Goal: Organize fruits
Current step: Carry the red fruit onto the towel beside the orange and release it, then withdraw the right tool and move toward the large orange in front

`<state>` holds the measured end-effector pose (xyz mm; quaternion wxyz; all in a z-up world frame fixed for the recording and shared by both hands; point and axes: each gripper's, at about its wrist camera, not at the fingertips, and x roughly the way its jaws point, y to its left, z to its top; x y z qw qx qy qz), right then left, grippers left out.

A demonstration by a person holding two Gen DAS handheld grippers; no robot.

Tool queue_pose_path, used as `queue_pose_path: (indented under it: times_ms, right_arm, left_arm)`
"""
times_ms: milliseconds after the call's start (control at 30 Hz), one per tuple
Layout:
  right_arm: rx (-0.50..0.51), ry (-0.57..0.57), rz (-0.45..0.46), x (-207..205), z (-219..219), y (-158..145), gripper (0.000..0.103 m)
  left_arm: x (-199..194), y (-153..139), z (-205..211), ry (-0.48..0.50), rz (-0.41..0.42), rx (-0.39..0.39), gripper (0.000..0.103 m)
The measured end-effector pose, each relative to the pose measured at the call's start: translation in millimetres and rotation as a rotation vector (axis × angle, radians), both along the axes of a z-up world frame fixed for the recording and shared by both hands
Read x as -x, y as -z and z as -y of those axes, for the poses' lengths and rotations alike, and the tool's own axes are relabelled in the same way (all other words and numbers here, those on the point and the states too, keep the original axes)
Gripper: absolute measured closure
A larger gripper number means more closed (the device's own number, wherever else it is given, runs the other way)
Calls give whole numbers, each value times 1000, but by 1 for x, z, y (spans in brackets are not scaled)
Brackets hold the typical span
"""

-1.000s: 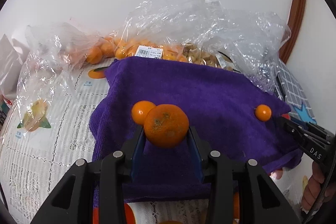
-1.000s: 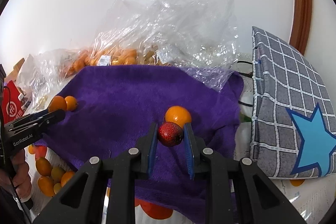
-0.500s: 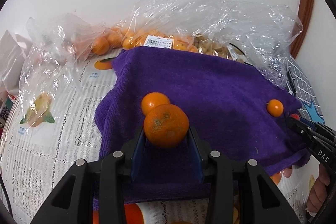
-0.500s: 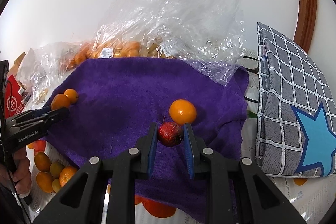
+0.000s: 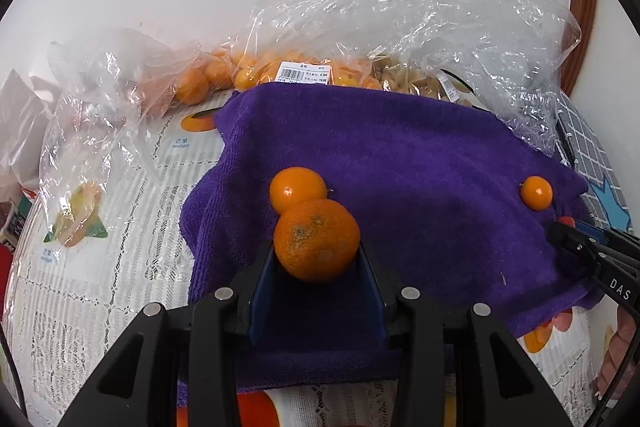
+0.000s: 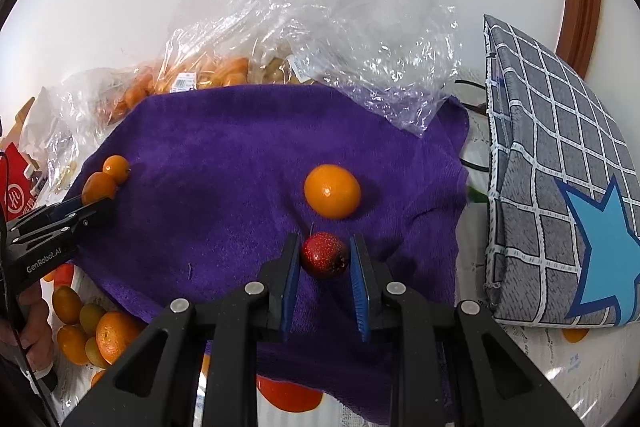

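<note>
Left gripper point(image 5: 318, 259) clamped on mandarin point(image 5: 317, 239), lower centre, over purple towel point(image 5: 400, 163). Right gripper point(image 6: 325, 261) parted around red fruit point(image 6: 324, 254), gap each side. Smooth orange point(image 6: 332, 191) just above, centre frame.

Left gripper point(image 5: 317, 259) clamped on a tangerine point(image 5: 317, 239), fingers level, pointing forward. Right gripper point(image 6: 325, 259) parted around a red fruit point(image 6: 324, 254), gaps showing at both blue pads point(image 6: 291, 275).
</note>
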<state>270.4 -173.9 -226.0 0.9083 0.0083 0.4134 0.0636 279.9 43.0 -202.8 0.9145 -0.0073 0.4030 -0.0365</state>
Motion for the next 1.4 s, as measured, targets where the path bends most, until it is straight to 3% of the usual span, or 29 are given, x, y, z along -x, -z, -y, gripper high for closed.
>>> queue_pose_path:
  times_ms: [233,633,1067,1167,1400]
  right_arm:
    - [4,-3,-21,-1,-1,4,78]
    - [6,-17,41,7,-1,-4,34]
    - [22,26,33,41,-1,-62,33]
    - [20,44,34,58,0,-69,18]
    - [54,78,16,98,-3,-64,15]
  left_arm:
    - [0,2,2,4,-4,-19,64]
    - [3,-1,7,23,22,-22,47]
    - [44,-54,-13,-30,107,-10,43]
    - [63,-58,-28,-59,97,-26,43]
    - [116,-61,-60,-110,70,-23,43]
